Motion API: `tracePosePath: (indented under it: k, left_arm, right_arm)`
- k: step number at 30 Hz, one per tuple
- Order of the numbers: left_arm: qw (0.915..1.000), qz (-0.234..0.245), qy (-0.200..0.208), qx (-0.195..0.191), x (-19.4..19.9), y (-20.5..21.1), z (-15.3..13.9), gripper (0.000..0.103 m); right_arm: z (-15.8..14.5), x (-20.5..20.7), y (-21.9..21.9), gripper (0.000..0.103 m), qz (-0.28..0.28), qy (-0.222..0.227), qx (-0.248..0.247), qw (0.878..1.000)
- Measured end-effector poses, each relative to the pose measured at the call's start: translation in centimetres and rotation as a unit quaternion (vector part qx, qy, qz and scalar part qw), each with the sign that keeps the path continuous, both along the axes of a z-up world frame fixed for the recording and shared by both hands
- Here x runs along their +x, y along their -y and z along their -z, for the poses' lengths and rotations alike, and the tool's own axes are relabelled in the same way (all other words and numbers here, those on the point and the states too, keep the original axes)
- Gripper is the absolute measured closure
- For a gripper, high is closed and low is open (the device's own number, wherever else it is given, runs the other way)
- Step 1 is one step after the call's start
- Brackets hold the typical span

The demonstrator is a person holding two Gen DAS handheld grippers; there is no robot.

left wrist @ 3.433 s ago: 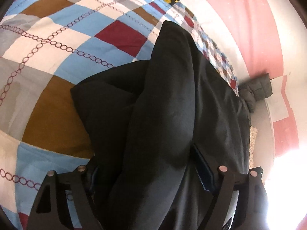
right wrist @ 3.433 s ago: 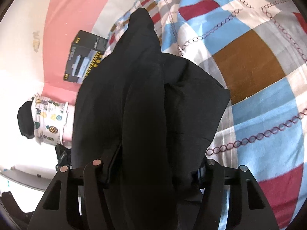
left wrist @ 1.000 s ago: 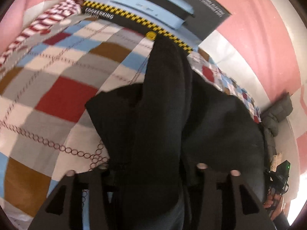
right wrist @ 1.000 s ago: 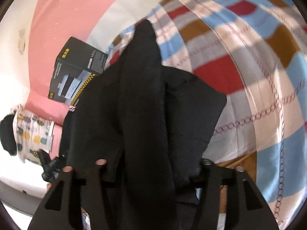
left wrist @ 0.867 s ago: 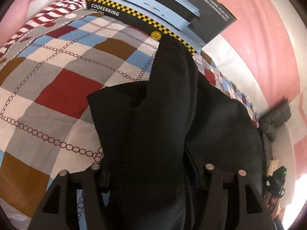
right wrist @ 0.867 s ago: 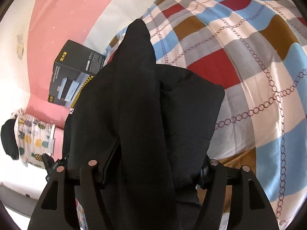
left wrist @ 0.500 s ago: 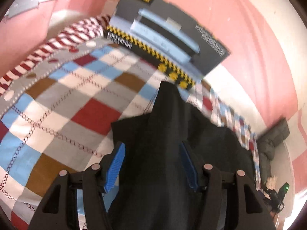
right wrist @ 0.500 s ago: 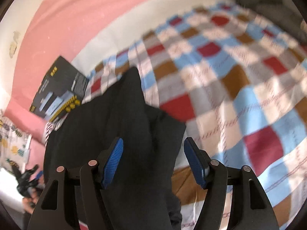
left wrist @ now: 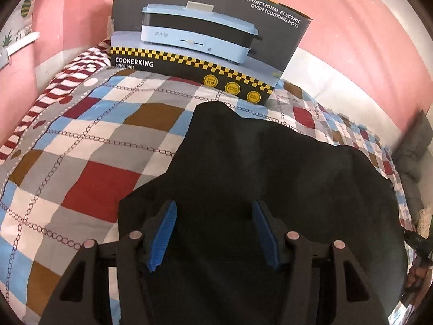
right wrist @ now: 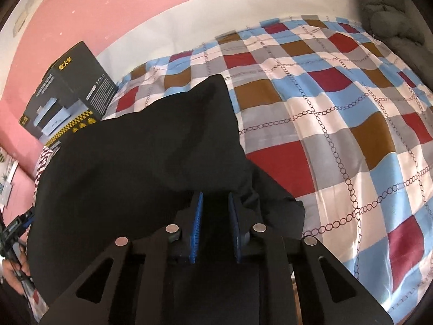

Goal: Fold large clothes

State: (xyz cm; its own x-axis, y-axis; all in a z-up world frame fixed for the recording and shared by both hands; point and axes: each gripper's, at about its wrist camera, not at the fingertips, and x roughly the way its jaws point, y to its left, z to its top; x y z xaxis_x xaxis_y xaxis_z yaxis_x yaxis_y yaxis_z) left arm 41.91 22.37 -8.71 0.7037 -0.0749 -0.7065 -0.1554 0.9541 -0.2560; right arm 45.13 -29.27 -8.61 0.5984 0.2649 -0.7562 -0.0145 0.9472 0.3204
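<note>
A large black garment [left wrist: 270, 178] lies folded on the checkered bedspread [left wrist: 89, 184], one pointed corner toward the cooker box. My left gripper [left wrist: 213, 230] hovers over the garment's near edge, open, with nothing pinched between its blue pads [left wrist: 162, 230]. In the right wrist view the same garment [right wrist: 140, 157] spreads to the left. My right gripper [right wrist: 215, 224] is above its near fold. Its jaws are closing, and only a narrow gap is left between the blue pads [right wrist: 196, 224]. I see no cloth pinched in that gap, only dark fabric lying below.
A black cooker box [left wrist: 205, 35] stands at the head of the bed against the pink wall [right wrist: 108, 8]. A red-striped cloth [left wrist: 54, 92] lies beside it. A grey quilted bundle [right wrist: 392, 8] sits at the bed's far side. Bare bedspread [right wrist: 351, 135] extends right of the garment.
Both grippers let go of the raised black fold and drew back and up; the garment now lies flat on the bed. The right jaws went from wide to nearly together.
</note>
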Motion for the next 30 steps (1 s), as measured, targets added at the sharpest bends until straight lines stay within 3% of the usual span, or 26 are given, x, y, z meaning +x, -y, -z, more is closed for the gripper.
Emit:
tracePosePath:
  k: [3,7,14,17,22,30]
  left_arm:
    - [0.9999,0.0,-0.003,0.014,0.1,0.4,0.2,0.043]
    - [0.9997,-0.002,-0.004,0.025,-1.7,1.0,-1.5,0.044]
    - [0.9995,0.007,0.026,0.015,-9.6,3.0,-4.3,0.044]
    - [0.9993,0.01,0.023,0.026,-13.1,3.8,-3.7,0.044]
    - [0.9989,0.002,-0.034,0.033,-14.6,3.8,-0.3,0.043]
    - [0.999,0.018,-0.025,0.033,-18.5,6.2,-3.4,0.044]
  right_arm:
    - [0.3,0.2,0.1,0.084,0.003,-0.004,-0.006,1.0]
    - [-1.6,-1.2,0.1,0.084,0.01,-0.002,-0.02,1.0]
    - [-5.3,-9.1,-0.4,0.082,-0.017,0.037,-0.025,0.999]
    - [-5.0,-12.6,-0.6,0.082,-0.026,0.039,-0.032,0.998]
    - [-1.4,-14.2,-0.1,0.082,-0.029,-0.013,-0.049,0.998]
    - [-4.9,-18.0,-1.0,0.082,-0.041,0.008,-0.045,0.998]
